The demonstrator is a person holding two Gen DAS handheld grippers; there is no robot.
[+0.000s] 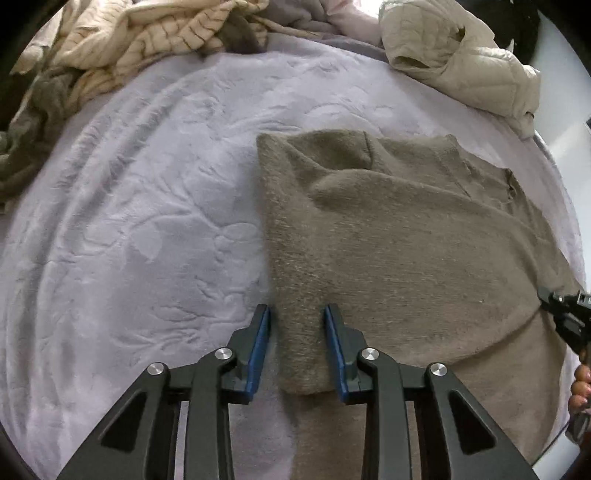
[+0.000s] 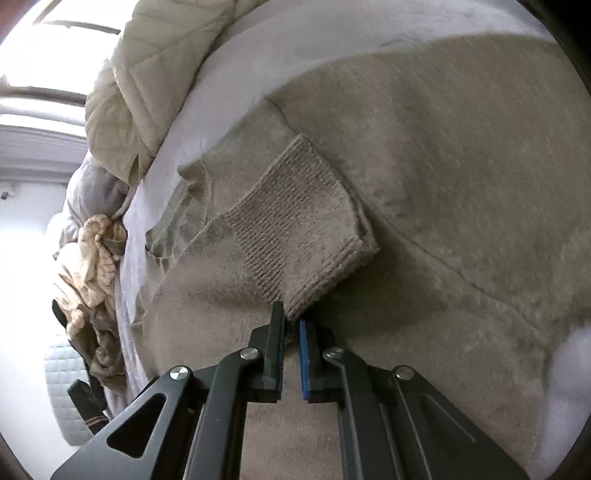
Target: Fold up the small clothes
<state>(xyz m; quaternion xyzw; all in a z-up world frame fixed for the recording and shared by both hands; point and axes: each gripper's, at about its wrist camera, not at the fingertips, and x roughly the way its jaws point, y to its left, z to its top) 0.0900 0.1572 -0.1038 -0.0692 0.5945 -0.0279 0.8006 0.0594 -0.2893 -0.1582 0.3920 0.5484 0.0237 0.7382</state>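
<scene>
A fuzzy grey-brown sweater [image 1: 406, 240] lies flat on the lavender blanket [image 1: 129, 221]. Its left side is folded in, with a sleeve strip [image 1: 299, 343] running toward me. My left gripper [image 1: 297, 317] is open, one blue-padded finger on each side of that strip just above its end. In the right wrist view, my right gripper [image 2: 291, 325] is shut on a corner of the ribbed sleeve cuff [image 2: 295, 229], lifted over the sweater body [image 2: 461, 166]. The right gripper [image 1: 565, 314] also shows at the right edge of the left wrist view, with a hand [image 1: 580, 387] below it.
A beige quilted jacket [image 1: 461, 62] lies at the far right of the bed and appears again as the jacket [image 2: 147, 74] in the right view. A cream striped cloth pile [image 1: 147, 33] and an olive garment [image 1: 29, 129] sit far left. The bed edge runs along the right.
</scene>
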